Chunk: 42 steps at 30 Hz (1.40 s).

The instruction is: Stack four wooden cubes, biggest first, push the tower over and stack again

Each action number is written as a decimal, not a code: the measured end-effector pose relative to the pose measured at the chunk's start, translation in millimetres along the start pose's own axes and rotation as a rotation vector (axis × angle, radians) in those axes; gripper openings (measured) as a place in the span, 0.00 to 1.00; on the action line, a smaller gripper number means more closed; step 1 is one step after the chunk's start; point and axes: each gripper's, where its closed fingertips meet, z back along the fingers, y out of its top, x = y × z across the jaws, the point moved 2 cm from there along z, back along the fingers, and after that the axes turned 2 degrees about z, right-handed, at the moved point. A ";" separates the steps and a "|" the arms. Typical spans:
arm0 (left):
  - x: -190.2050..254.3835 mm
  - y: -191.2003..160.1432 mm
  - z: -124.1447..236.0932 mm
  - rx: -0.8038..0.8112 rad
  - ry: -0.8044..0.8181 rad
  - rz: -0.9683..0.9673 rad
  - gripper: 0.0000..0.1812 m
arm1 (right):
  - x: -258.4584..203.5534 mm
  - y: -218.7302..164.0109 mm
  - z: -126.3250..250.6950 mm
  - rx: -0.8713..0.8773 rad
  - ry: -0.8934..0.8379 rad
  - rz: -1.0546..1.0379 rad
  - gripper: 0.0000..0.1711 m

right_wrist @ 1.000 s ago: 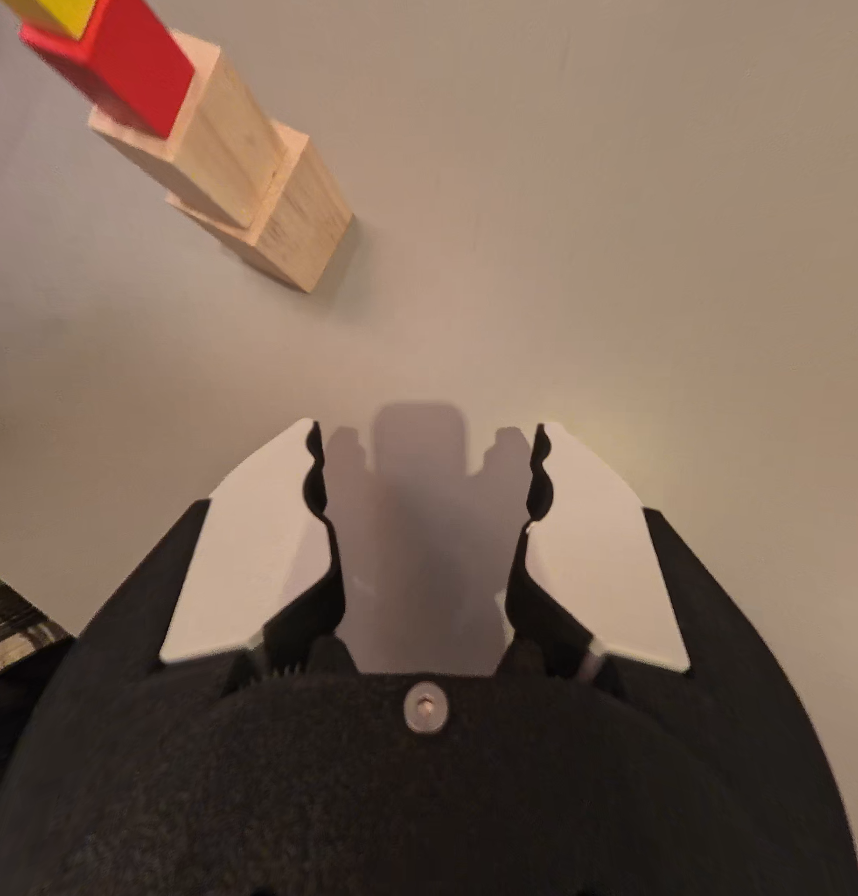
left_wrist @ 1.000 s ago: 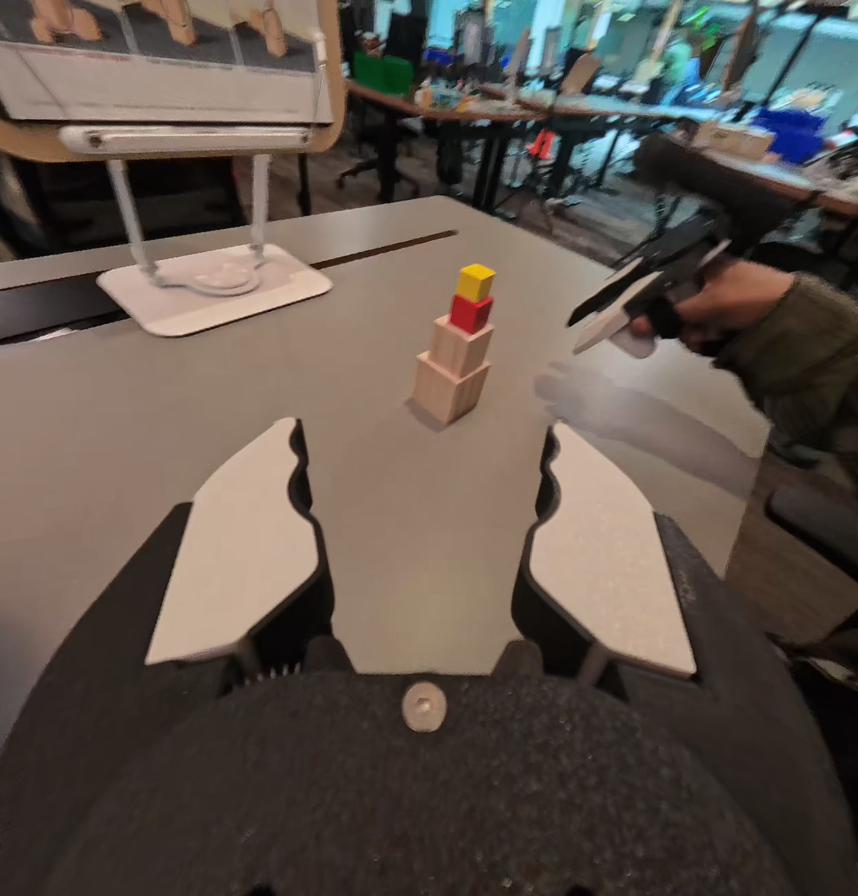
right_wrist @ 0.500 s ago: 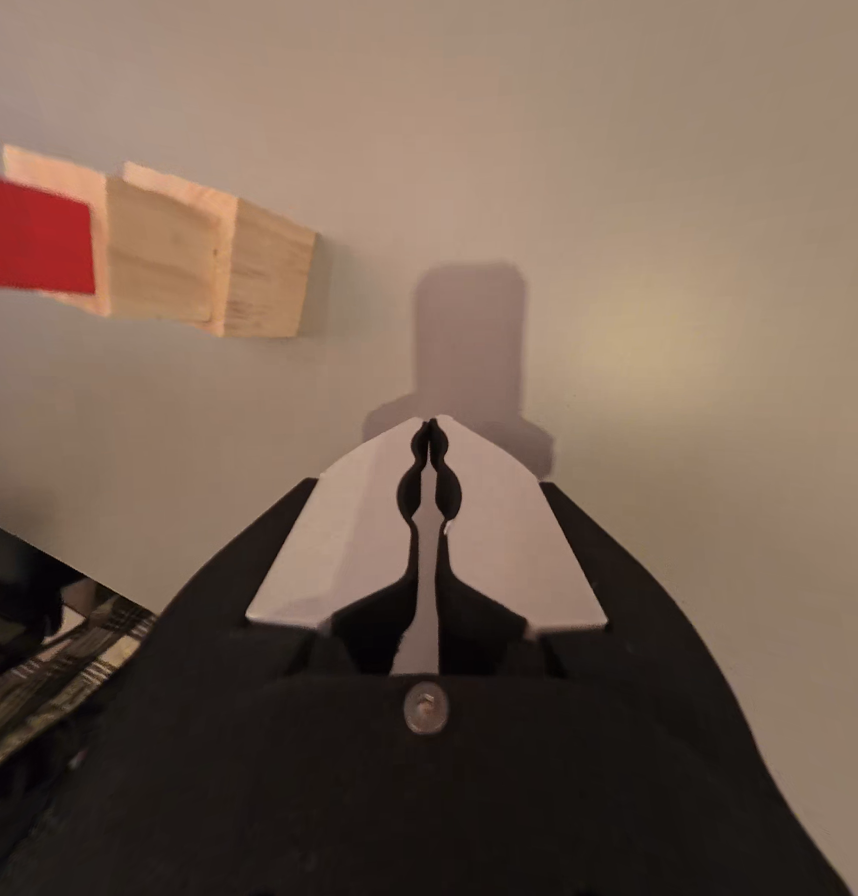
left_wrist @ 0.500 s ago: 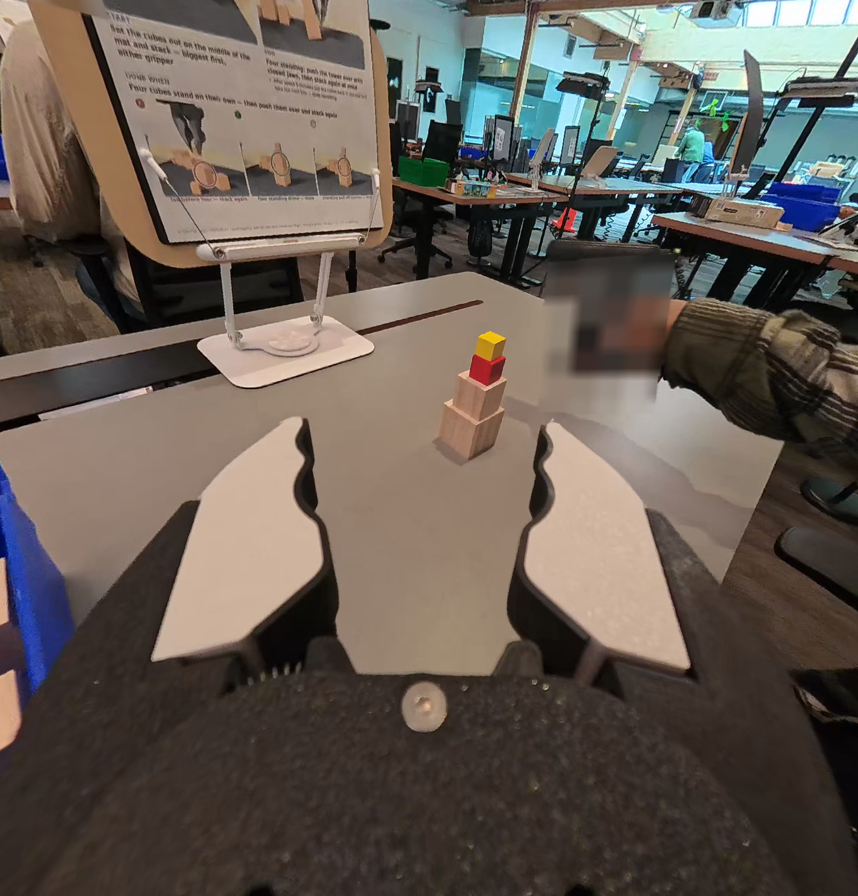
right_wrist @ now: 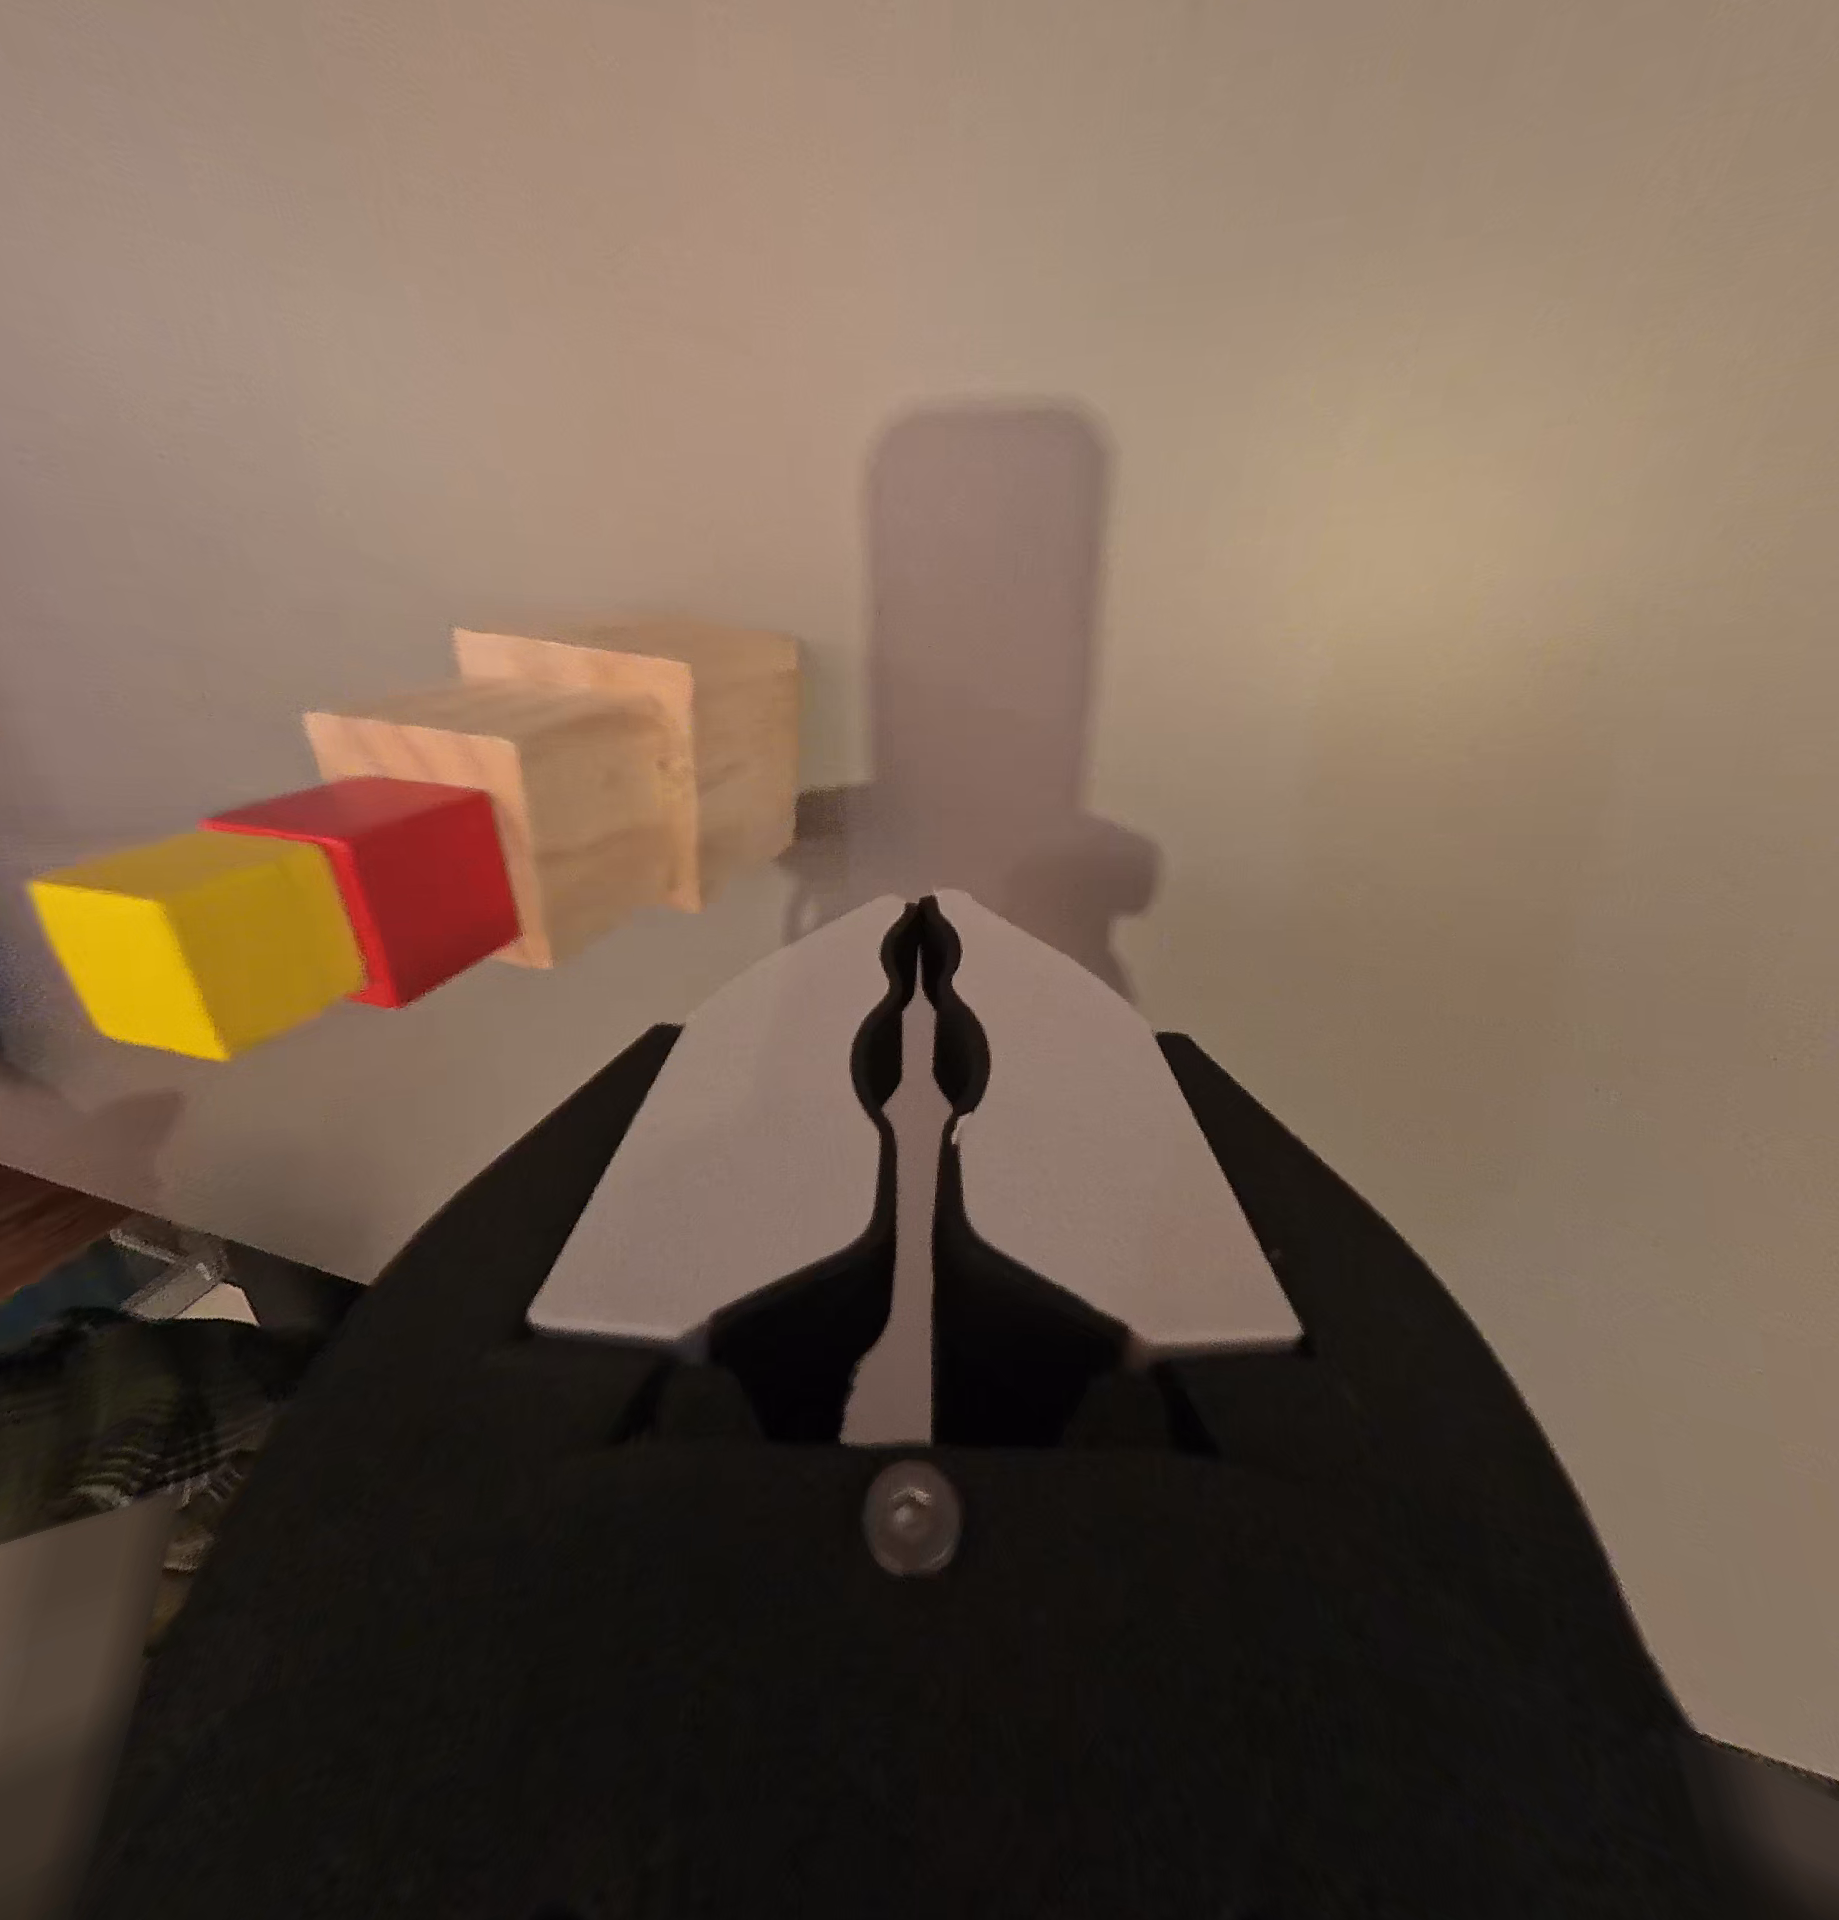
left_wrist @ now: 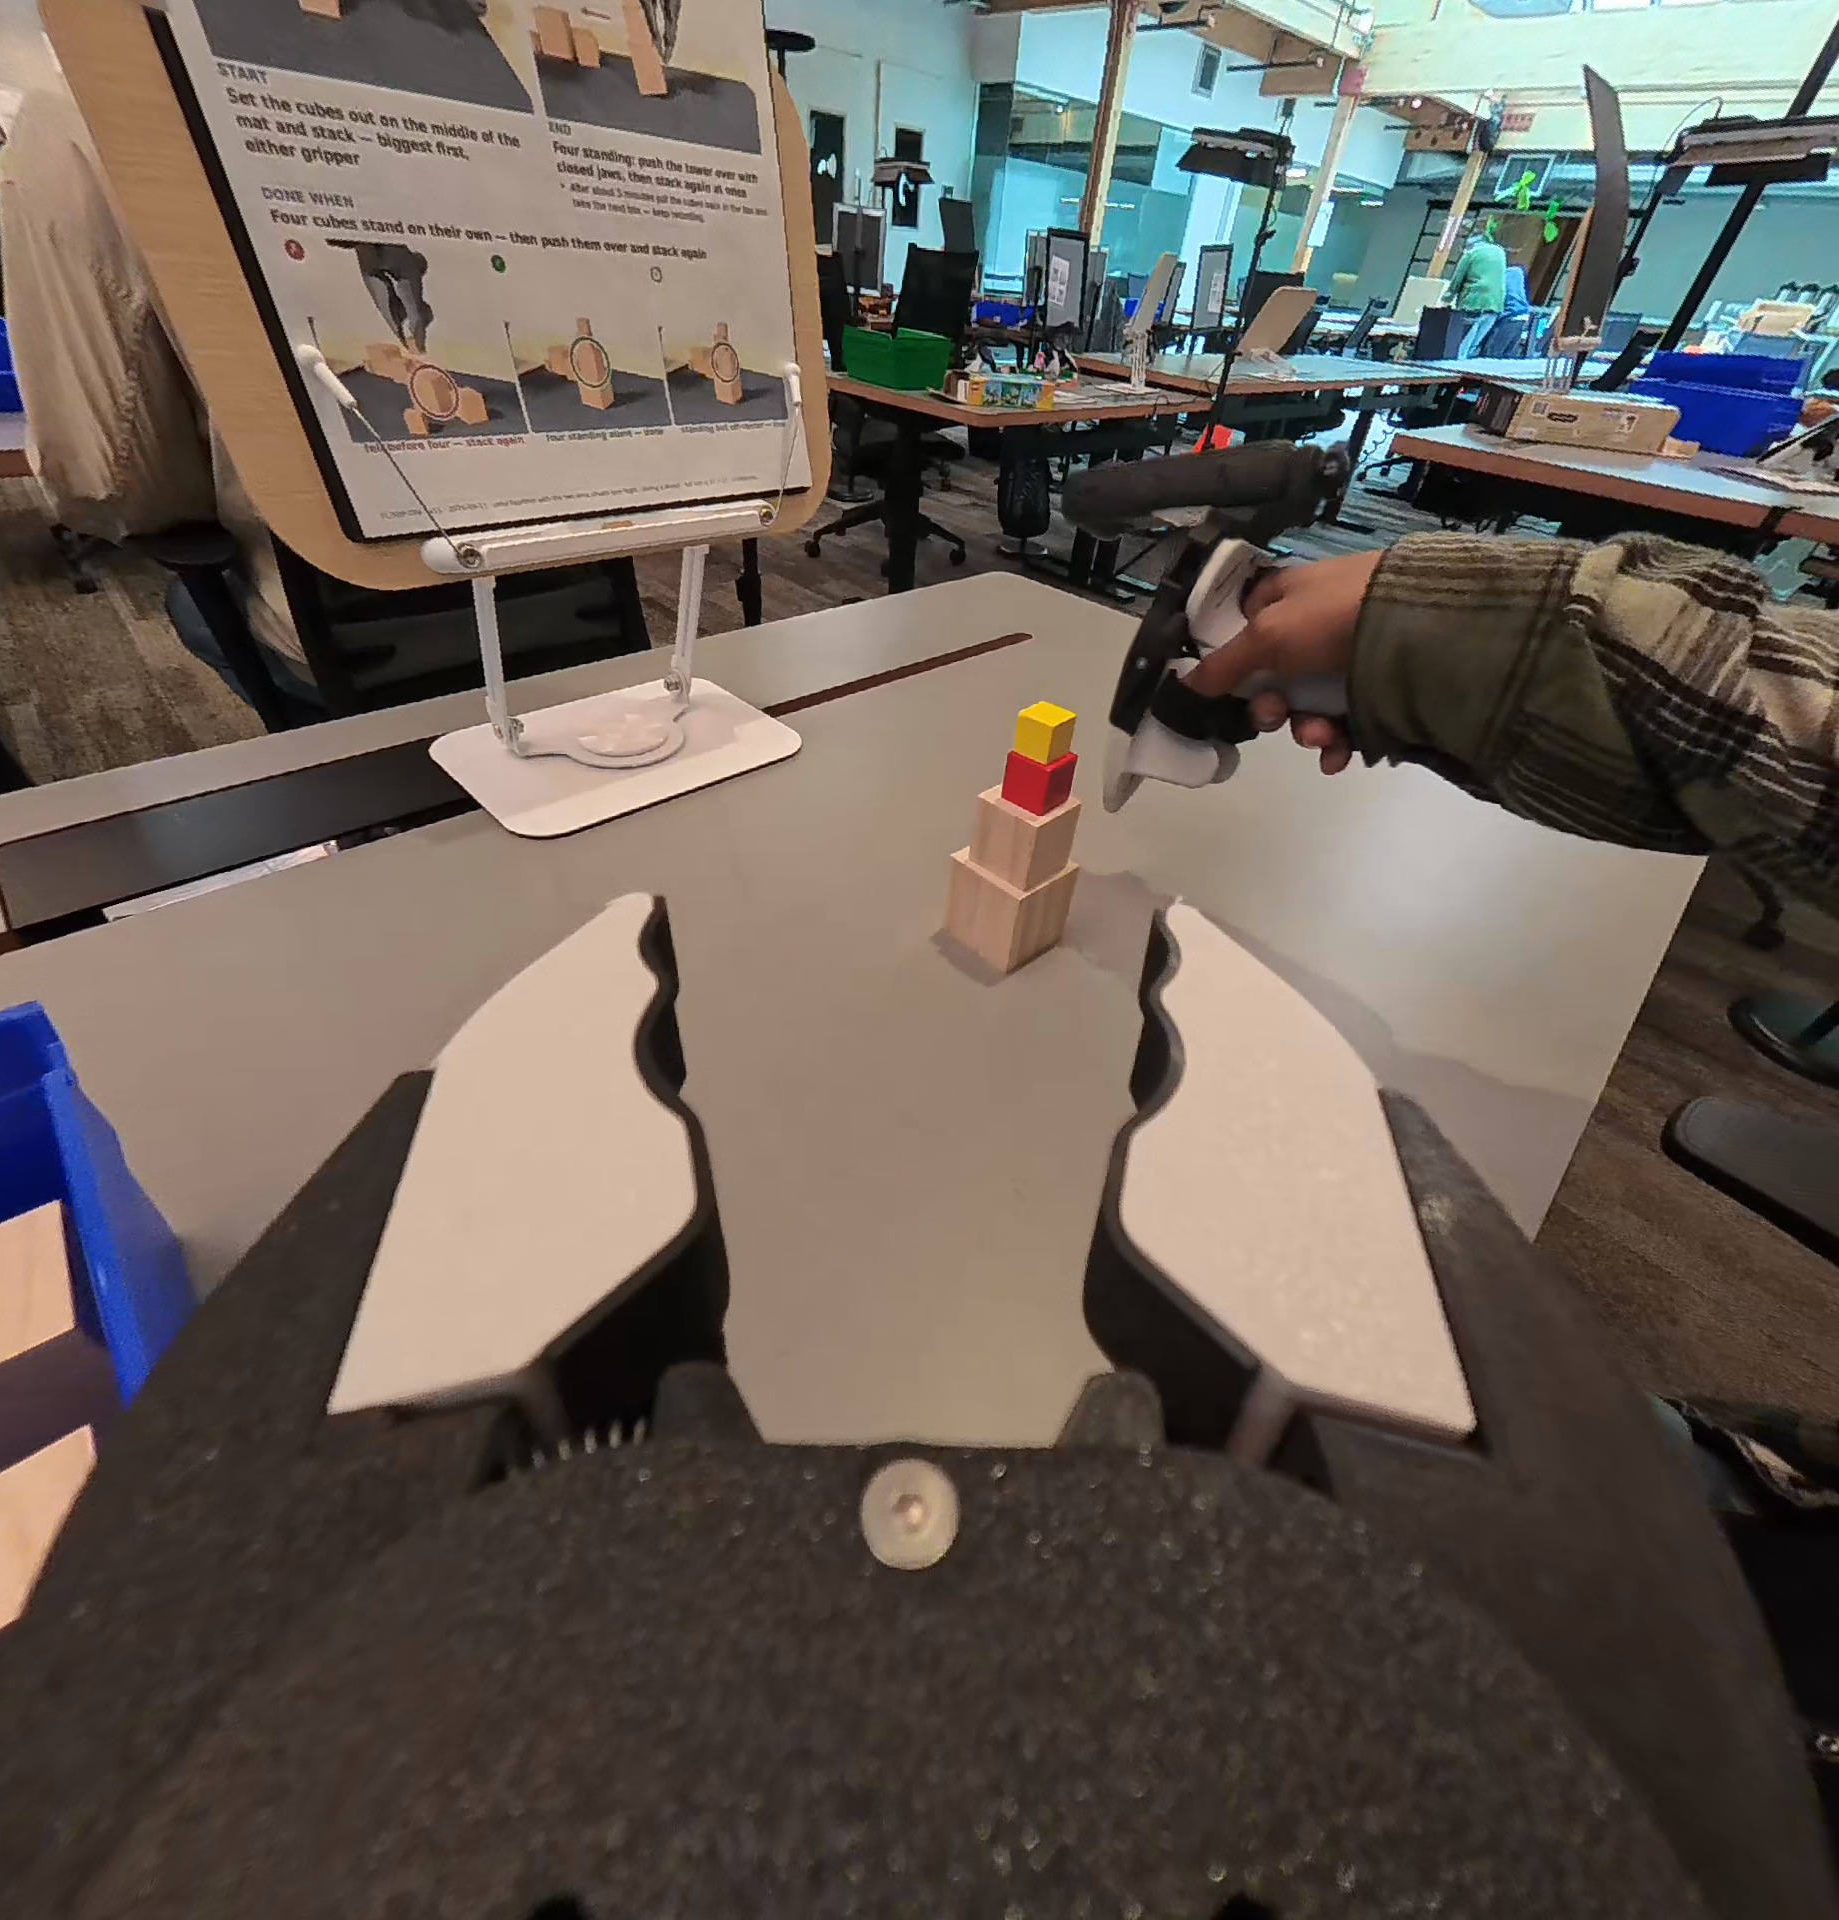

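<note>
So the grey bench (left_wrist: 375,997) had the instruction board on its white stand (left_wrist: 614,748) at the back and a blue bin (left_wrist: 53,1164) off at the left edge. Tower stood mid-bench: big plain wooden cube (left_wrist: 1008,914) at the bottom, smaller plain cube (left_wrist: 1024,836) on it, then the red cube (left_wrist: 1040,781), tiny yellow cube (left_wrist: 1046,730) on top. Left tongs (left_wrist: 904,1029) were wide apart, holding nothing, well back from it. Right tongs (right_wrist: 920,914) were pinched together, empty, tips just beside the red cube.
</note>
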 end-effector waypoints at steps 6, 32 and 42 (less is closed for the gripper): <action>0.8 0.3 -1.2 0.003 -0.006 -0.011 0.47 | -40.6 9.7 -11.3 -0.006 0.054 0.045 0.00; 1.9 -6.4 -7.9 -0.029 -0.053 -0.018 0.47 | -46.4 -2.0 9.7 0.123 0.081 0.205 0.00; -6.2 -1.2 2.4 -0.007 -0.022 -0.022 0.46 | -35.5 -18.2 10.2 0.149 0.115 0.247 0.00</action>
